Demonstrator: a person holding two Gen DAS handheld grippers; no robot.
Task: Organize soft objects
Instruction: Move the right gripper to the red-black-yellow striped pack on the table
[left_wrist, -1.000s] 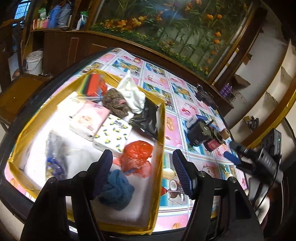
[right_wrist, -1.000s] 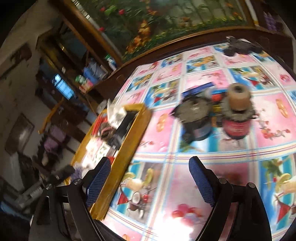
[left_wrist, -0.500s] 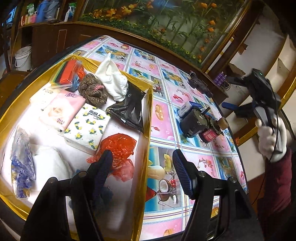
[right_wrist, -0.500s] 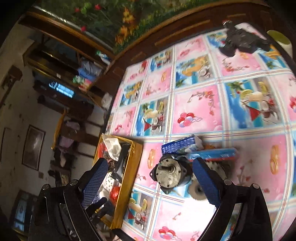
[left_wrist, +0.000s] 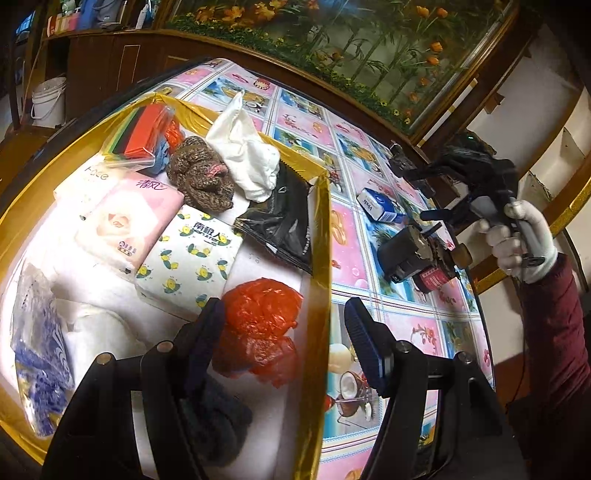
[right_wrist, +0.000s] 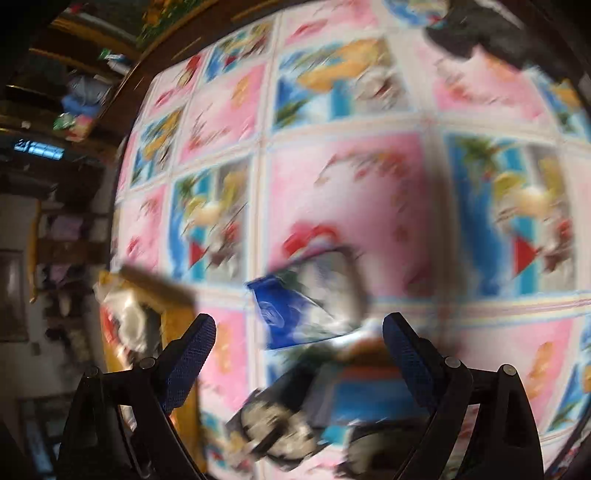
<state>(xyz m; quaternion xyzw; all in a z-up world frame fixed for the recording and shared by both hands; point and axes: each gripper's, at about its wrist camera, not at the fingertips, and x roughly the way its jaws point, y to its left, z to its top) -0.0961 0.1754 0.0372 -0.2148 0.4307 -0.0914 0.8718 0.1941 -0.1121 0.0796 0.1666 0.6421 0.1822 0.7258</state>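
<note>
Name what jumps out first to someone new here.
The gold-rimmed box at left, crammed with soft things: a crumpled red plastic bag by its near right wall, tissue packs behind. Right of it, on the cartoon tablecloth, the open right gripper hovers over a blue-white pack.

We hold our left gripper (left_wrist: 282, 341) tilted downward, jaws partly apart and gripping nothing. Our gloved right hand (left_wrist: 521, 236) carries the right gripper (right_wrist: 299, 354), jaws spread wide and empty.
</note>
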